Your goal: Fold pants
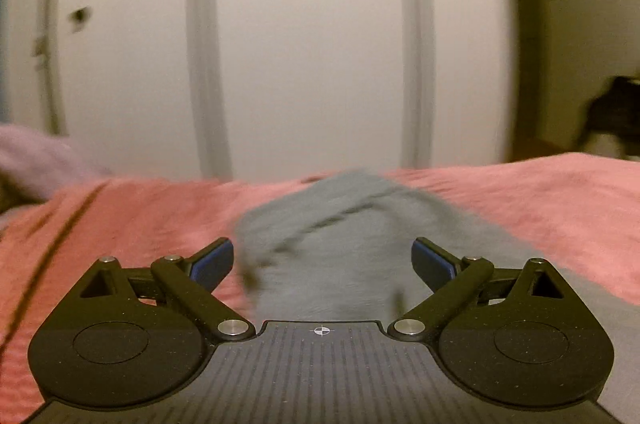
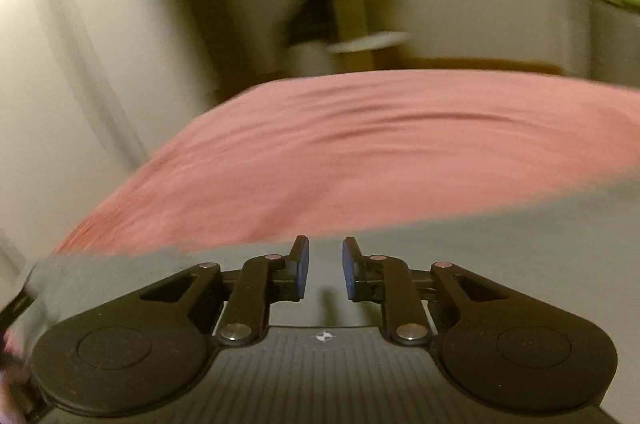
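White wardrobe doors point(image 1: 304, 35) fill the far side of the room, and in front of them a bed is covered with a pink bedspread point(image 1: 540, 199) on which the grey pants point(image 1: 332, 240) lie. From the left wrist view the pants run from a bunched, creased end near twelve o'clock down to a wider spread at five o'clock; from the right wrist view a flat grey stretch of them covers the whole lower part, its edge running from nine o'clock up toward three. They look like soft knit cloth, light and limp, likely to sag, crease and drag along the bedspread instead of holding a shape, so I would judge that a firm pinch on a doubled edge, hem or waistband, at two corners at once, would serve better than a grab in the middle of the cloth. The left tongs point(image 1: 322, 264) stand wide apart over the pants with nothing between the blue pads. The right tongs point(image 2: 325, 270) are nearly together, a narrow gap showing between the pads, hovering above the grey cloth and holding none of it. Both views are blurred, and no brand, label or readable writing shows anywhere.
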A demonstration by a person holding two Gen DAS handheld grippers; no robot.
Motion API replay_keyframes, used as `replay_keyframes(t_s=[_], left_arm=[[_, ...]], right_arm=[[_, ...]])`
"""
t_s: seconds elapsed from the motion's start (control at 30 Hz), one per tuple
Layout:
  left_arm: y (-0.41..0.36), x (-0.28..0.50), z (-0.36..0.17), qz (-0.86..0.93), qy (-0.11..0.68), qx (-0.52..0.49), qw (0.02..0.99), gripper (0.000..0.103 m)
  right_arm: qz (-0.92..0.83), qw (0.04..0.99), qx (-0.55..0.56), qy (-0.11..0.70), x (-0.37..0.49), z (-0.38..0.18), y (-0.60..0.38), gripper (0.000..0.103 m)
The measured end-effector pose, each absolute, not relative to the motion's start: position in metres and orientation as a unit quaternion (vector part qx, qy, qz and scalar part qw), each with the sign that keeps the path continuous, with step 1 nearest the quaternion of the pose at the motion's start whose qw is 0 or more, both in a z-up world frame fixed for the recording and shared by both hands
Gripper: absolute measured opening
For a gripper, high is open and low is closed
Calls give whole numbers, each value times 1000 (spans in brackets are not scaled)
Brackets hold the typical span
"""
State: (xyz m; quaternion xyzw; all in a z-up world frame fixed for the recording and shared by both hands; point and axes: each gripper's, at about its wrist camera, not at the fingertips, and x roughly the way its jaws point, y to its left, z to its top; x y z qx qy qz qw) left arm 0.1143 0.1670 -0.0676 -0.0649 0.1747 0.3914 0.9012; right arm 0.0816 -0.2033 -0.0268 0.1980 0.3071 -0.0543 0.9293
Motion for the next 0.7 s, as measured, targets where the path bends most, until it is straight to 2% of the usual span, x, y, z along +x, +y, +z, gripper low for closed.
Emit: replay_keyframes(t_s=[0.13, 0.2, 0.27, 0.33, 0.4, 0.47, 0.6, 0.7], left_arm=[[150, 106, -68, 162, 194, -175, 951, 99], [140, 115, -76, 44, 254, -219, 941, 100], [126, 127, -88, -8, 318, -203, 926, 101], [107, 126, -87, -1, 325, -104, 940, 101], [100, 124, -85, 3, 331, -69, 941, 101], [104, 121, -81, 6, 333, -89, 939, 101], [109, 113, -71, 35, 332, -150, 931, 101], [109, 107, -64, 51, 331, -162, 928, 101]], right_arm=[[-223, 889, 288, 278, -23, -32, -324, 18], [-288, 862, 329, 258, -71, -41, -365, 20], [-324, 834, 375, 244, -111, -56, -398, 20], [-325, 814, 419, 237, -137, -72, -420, 24], [-303, 806, 455, 229, -148, -86, -434, 27], [-273, 801, 490, 209, -152, -99, -445, 34], [-239, 796, 529, 169, -149, -114, -466, 40], [-224, 794, 542, 157, -134, -120, -476, 40]])
